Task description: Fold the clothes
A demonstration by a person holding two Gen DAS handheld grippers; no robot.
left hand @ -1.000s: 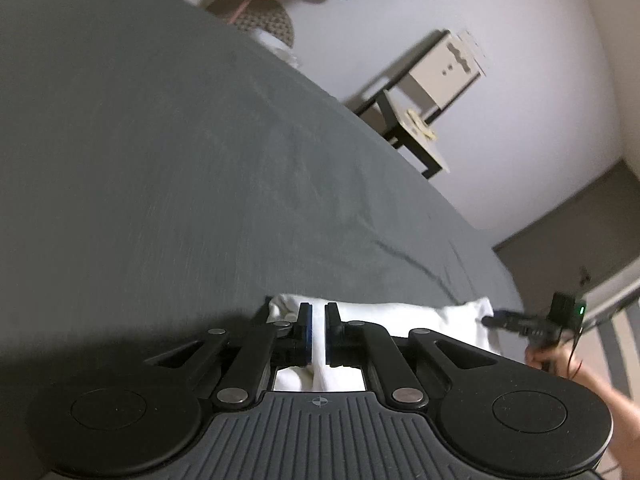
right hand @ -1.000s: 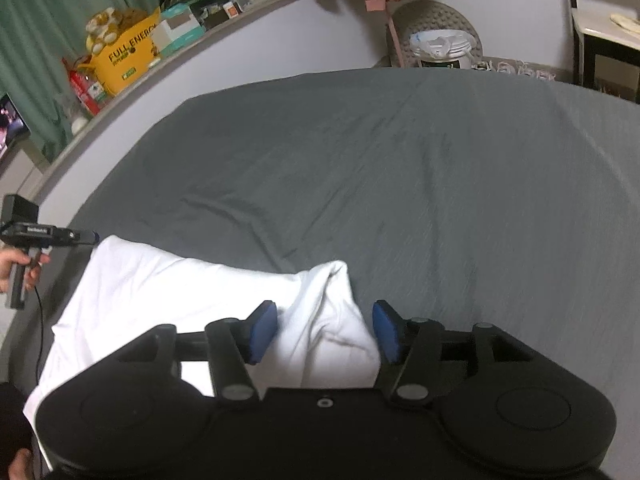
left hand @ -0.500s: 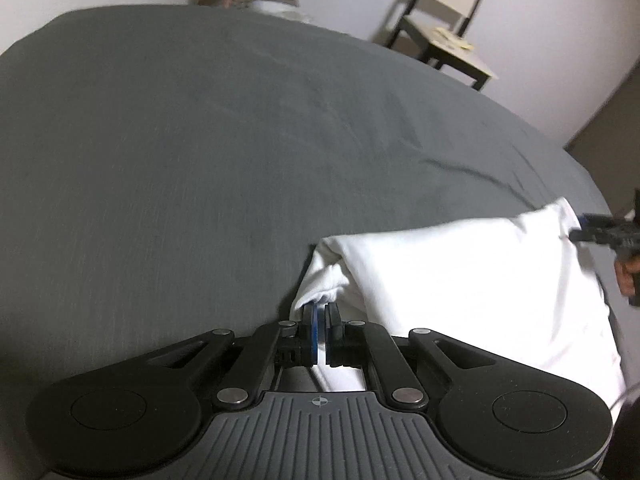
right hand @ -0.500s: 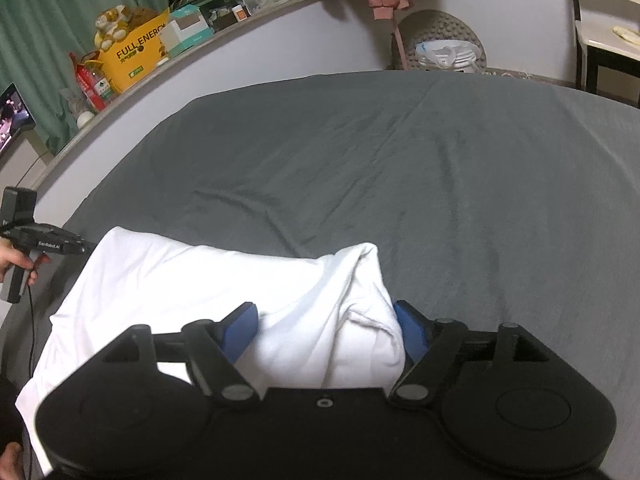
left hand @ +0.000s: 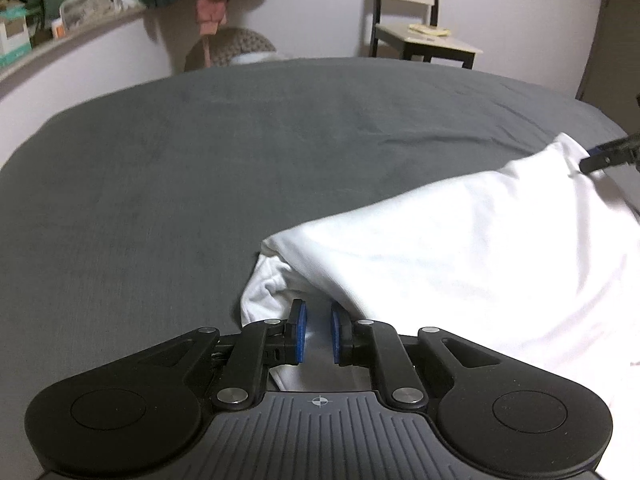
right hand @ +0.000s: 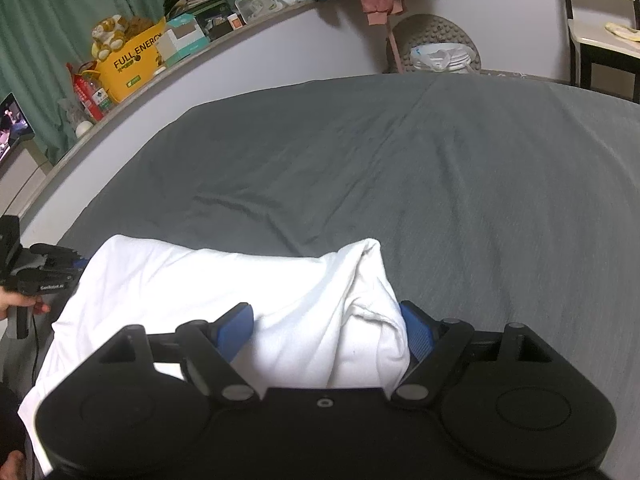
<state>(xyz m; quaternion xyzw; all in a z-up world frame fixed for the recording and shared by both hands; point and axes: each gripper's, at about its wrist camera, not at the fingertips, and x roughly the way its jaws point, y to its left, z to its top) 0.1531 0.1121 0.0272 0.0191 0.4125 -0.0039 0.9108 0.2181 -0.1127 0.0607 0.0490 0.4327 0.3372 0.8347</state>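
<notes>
Both sets of jaws are standing wider than they were a second ago: the left pair, then nearly together on the cloth, is now parted, and the right pair has spread further still.

From the left wrist view, the left gripper (left hand: 317, 330) is hovering at the near left corner of the white garment (left hand: 460, 248), its jaws slightly apart with a strip of cloth lying between them, seemingly no longer pinched. The garment is lying folded on the grey bed (left hand: 200, 168), its fold edge running away to the far right.

From the right wrist view, the right gripper (right hand: 326, 330) is sitting at the garment's (right hand: 224, 288) near right corner, its jaws wide apart either side of a bunched hump of fabric, clamping nothing. The bed (right hand: 480, 168) is stretching far beyond.

Judging by this, a fold is just being released. The next move is probably calling for both grippers to draw back clear of the cloth without dragging it, then take new edges for the following fold.
</notes>
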